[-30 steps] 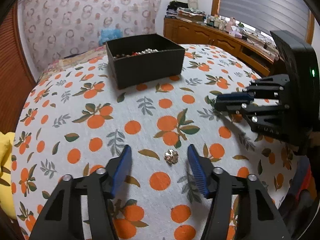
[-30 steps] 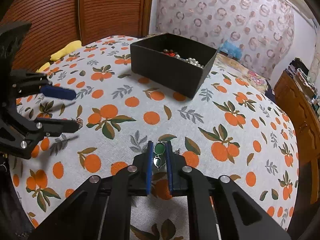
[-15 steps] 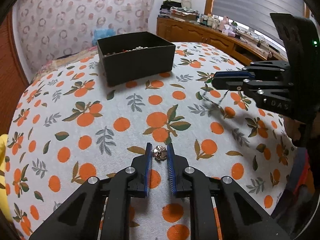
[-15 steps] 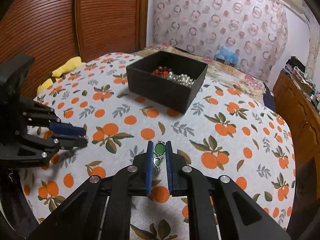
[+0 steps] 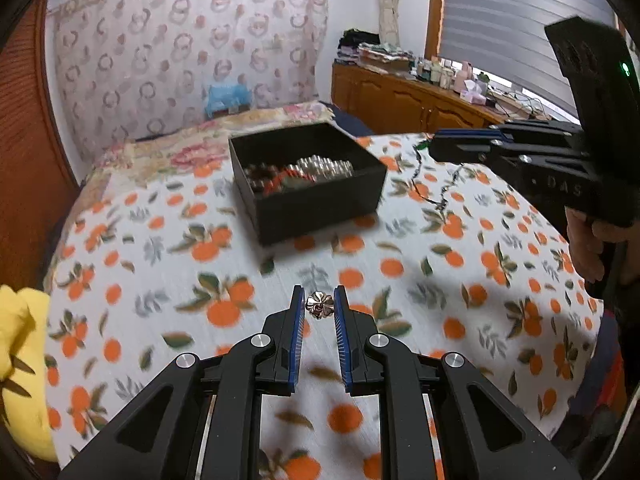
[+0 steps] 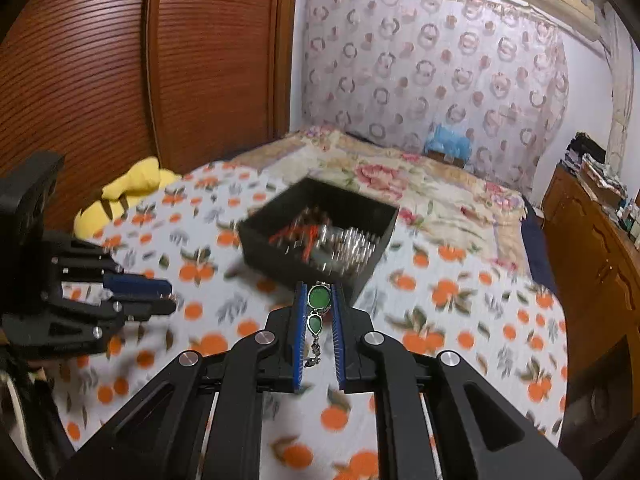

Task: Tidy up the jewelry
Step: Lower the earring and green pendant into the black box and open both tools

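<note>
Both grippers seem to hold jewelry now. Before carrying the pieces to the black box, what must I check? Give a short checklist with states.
1. Left gripper shut on the flower-shaped brooch: ok.
2. Right gripper shut on the green-stone bracelet: ok.
3. Bracelet chain hangs free of the tablecloth: cannot tell.
4. Black box open on top: ok.
5. Room in the box beside the pearls: ok.
6. Grippers apart from each other: ok.

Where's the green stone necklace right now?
In the right wrist view, the green stone necklace is pinched between the right gripper fingertips, above the orange-print cloth, just short of the black jewelry box.
</note>
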`<control>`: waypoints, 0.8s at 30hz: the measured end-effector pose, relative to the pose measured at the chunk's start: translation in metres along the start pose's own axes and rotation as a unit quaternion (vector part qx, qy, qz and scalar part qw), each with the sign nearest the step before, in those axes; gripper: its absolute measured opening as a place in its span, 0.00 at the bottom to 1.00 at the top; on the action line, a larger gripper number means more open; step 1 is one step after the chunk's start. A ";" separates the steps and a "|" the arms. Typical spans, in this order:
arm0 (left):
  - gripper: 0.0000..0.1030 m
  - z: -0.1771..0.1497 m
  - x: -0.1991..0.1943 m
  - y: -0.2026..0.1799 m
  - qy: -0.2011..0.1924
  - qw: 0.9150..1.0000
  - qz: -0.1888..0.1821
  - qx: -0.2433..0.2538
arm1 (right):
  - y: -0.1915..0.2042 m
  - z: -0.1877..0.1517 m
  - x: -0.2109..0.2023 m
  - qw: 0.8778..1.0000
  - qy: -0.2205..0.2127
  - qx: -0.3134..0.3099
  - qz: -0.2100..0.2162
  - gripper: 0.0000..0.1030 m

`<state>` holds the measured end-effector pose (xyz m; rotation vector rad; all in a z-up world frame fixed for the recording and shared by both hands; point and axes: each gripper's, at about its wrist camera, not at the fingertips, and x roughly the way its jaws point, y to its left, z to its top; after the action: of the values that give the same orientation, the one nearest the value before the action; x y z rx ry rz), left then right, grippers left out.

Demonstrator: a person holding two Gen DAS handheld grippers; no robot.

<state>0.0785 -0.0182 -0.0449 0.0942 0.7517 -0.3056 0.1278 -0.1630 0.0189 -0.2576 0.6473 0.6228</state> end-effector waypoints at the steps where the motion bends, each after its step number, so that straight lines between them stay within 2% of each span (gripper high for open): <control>1: 0.13 0.005 0.000 0.001 -0.003 1.000 0.002 0.000 | -0.002 0.007 0.002 1.000 -0.005 0.000 -0.001 0.13; 6: 0.13 0.026 0.004 0.007 -0.017 1.000 0.011 0.002 | -0.014 0.034 0.018 1.000 -0.012 0.015 0.007 0.13; 11: 0.13 0.043 0.009 0.011 -0.024 1.000 0.017 0.000 | -0.019 0.047 0.042 1.000 -0.001 0.024 0.008 0.13; 18: 0.13 0.061 0.019 0.019 -0.028 0.999 0.024 -0.004 | -0.027 0.050 0.066 0.999 0.009 0.042 0.016 0.14; 24: 0.13 0.072 0.034 0.028 -0.024 0.999 0.030 -0.016 | -0.033 0.049 0.069 0.999 0.011 0.048 0.013 0.14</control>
<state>0.1574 -0.0138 -0.0167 0.0793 0.7050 -0.2389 0.2146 -0.1373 0.0144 -0.1674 0.7012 0.6127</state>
